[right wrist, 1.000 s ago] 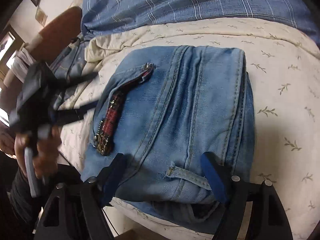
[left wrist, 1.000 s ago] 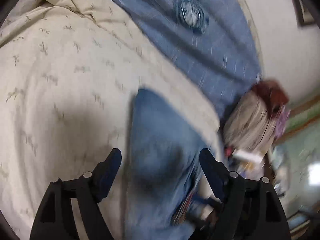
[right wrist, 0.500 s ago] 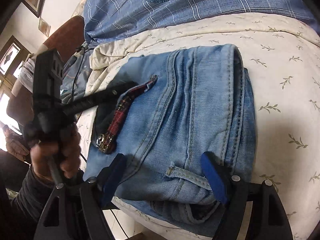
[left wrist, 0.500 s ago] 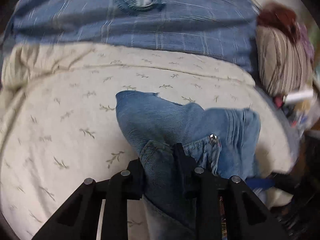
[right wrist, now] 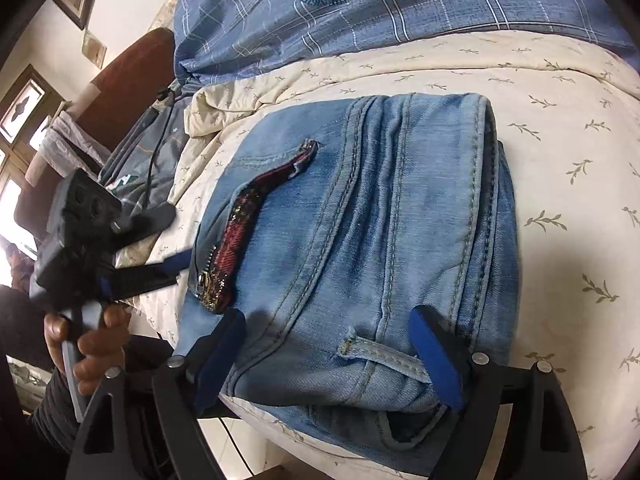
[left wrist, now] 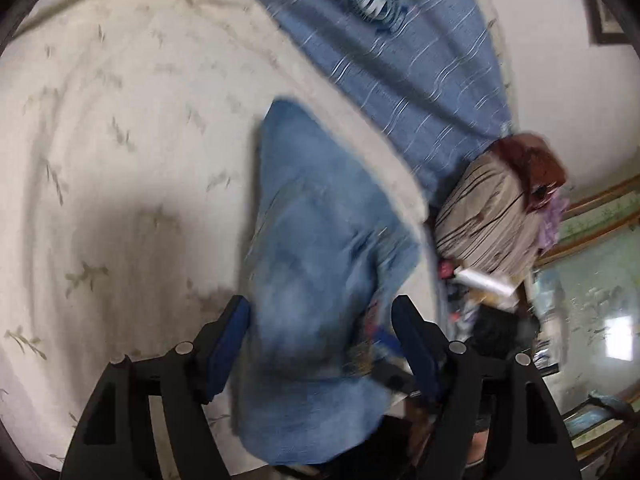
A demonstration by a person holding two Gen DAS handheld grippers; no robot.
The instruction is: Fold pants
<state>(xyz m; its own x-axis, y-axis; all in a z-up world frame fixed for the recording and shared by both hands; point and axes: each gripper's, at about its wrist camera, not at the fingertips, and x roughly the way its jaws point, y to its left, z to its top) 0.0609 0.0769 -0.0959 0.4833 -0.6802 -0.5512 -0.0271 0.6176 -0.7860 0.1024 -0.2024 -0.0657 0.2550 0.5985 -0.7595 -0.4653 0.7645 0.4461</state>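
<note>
Two hand-held grippers are working over one pair of folded light-blue denim pants, which is lying as a compact rectangular bundle on the cream leaf-print quilt of a bed, close to the near edge.

The right hand-held gripper is hovering with its jaws spread wide over the waistband end, one blue pad on each side of a belt loop, gripping nothing. This placement is judged to be for pressing or steadying the bundle while it is being squared.

The left hand-held gripper is also standing released, its pads straddling the near end of the denim without pinching it.

The right wrist view is showing what the left cannot: the red plaid pocket trim, the doubled edge on the far side of the fold, and the left hand-held gripper from outside, held beside the left edge of the bundle. The left wrist view, heavily blurred, is adding the striped cushion beyond the bed corner. Both views are showing the blue checked blanket lying further up the bed.

The fold is judged nearly complete.
</note>
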